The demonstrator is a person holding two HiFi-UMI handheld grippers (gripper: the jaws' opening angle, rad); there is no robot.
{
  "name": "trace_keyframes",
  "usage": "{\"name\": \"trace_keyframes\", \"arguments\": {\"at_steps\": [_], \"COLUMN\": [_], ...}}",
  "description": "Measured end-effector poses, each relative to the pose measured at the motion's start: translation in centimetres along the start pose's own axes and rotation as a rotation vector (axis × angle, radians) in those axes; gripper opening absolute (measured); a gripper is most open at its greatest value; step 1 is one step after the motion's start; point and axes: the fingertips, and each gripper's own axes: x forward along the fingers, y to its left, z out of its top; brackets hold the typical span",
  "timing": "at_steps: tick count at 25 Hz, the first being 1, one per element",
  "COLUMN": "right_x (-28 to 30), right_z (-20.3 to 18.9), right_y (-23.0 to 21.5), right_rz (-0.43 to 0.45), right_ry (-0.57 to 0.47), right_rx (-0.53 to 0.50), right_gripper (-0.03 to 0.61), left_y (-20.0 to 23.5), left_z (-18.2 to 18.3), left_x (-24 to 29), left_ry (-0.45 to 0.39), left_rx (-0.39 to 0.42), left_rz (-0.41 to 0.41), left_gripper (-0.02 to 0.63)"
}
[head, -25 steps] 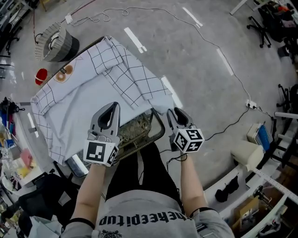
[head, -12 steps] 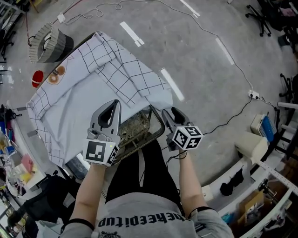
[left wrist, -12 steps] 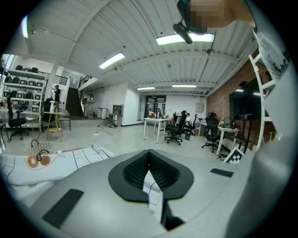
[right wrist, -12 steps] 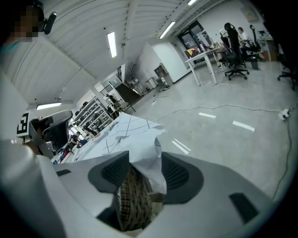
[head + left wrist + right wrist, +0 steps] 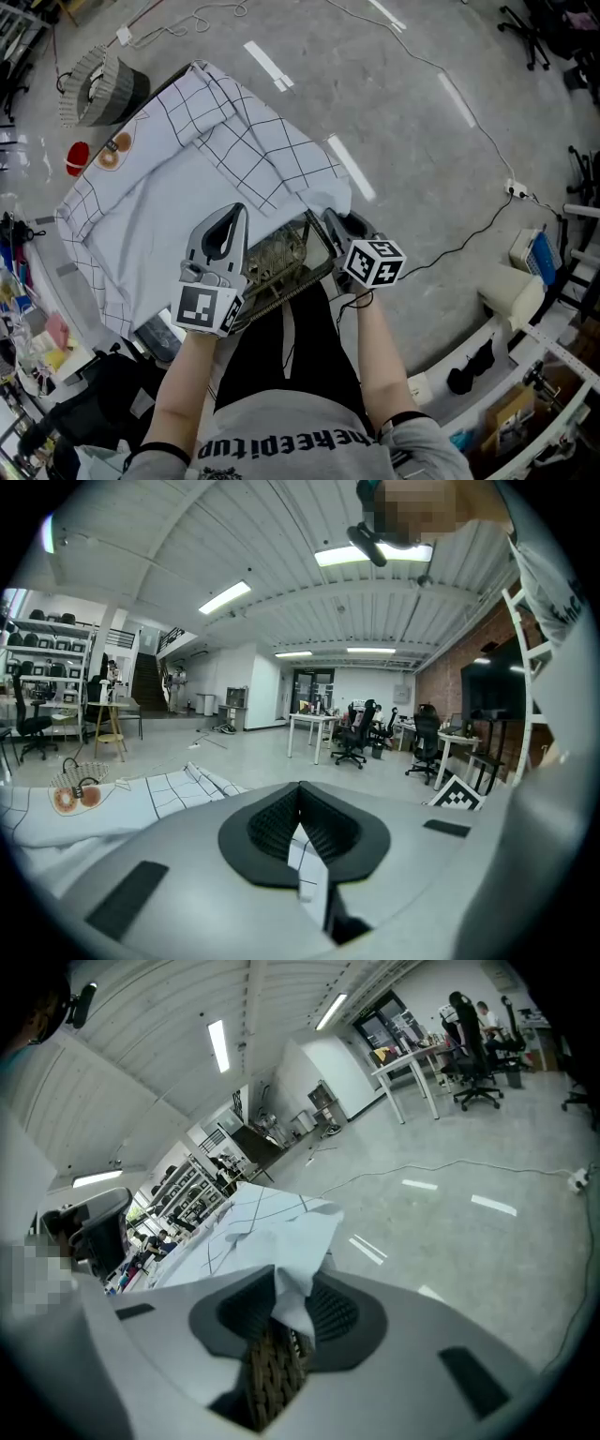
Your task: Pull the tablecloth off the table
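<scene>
The white tablecloth (image 5: 178, 178) with a black grid covers most of the table and is folded back at the near edge, baring the woven table top (image 5: 277, 255). My left gripper (image 5: 233, 214) is shut on the cloth's near edge, and a checked strip (image 5: 307, 860) shows between its pads. At the cloth's near right corner, my right gripper (image 5: 330, 221) has just been closing. A bunched fold of cloth (image 5: 286, 1279) is pinched between its pads, above the woven top (image 5: 270, 1372).
A round wire fan (image 5: 98, 84) and a red object (image 5: 77, 157) lie on the concrete floor beyond the table. A cable (image 5: 469, 239) and white tape strips (image 5: 352, 169) cross the floor on the right. Cluttered shelves line the left edge.
Both grippers have sunk slightly. The right gripper has rolled and shifted left onto the cloth's corner, opened wider, then closed on the fold. The left gripper's hold is unchanged.
</scene>
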Motion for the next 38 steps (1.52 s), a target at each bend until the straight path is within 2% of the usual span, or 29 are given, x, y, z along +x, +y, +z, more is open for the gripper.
{"name": "trace_keyframes", "arguments": {"at_steps": [2, 3, 9, 16, 20, 25, 29, 38], "right_x": [-0.2, -0.3, -1.6, -3.7, -4.6, -4.5, -4.5, -2.5], "right_z": [0.6, 0.9, 3.6, 8.9, 12.0, 15.6, 16.2, 16.4], "right_y": [0.4, 0.6, 2.4, 6.8, 11.1, 17.4, 22.0, 31.8], "right_rz": [-0.020, -0.033, -0.094, -0.062, 0.009, 0.154, 0.238, 0.488], "right_ry": [-0.021, -0.029, -0.105, -0.241, -0.305, -0.355, -0.373, -0.346], "right_rx": [-0.037, -0.067, -0.216, -0.367, -0.454, -0.596, -0.629, -0.789], "right_gripper": [0.049, 0.031, 0.017, 0.017, 0.017, 0.016, 0.015, 0.015], "left_y": [0.4, 0.6, 1.9, 3.2, 4.1, 5.7, 7.4, 11.3], "left_z": [0.1, 0.1, 0.4, 1.2, 2.0, 3.2, 3.6, 5.0], "left_x": [-0.2, -0.3, -0.9, -2.1, -3.0, -4.4, -6.6, -12.6], "left_ry": [-0.001, -0.002, -0.015, -0.042, -0.057, -0.098, -0.107, -0.165], "left_rx": [-0.002, -0.003, -0.014, -0.022, -0.027, -0.035, -0.044, -0.058], "left_rz": [0.009, 0.014, 0.049, 0.087, 0.118, 0.194, 0.235, 0.441], "left_gripper": [0.014, 0.014, 0.014, 0.014, 0.014, 0.014, 0.014, 0.012]}}
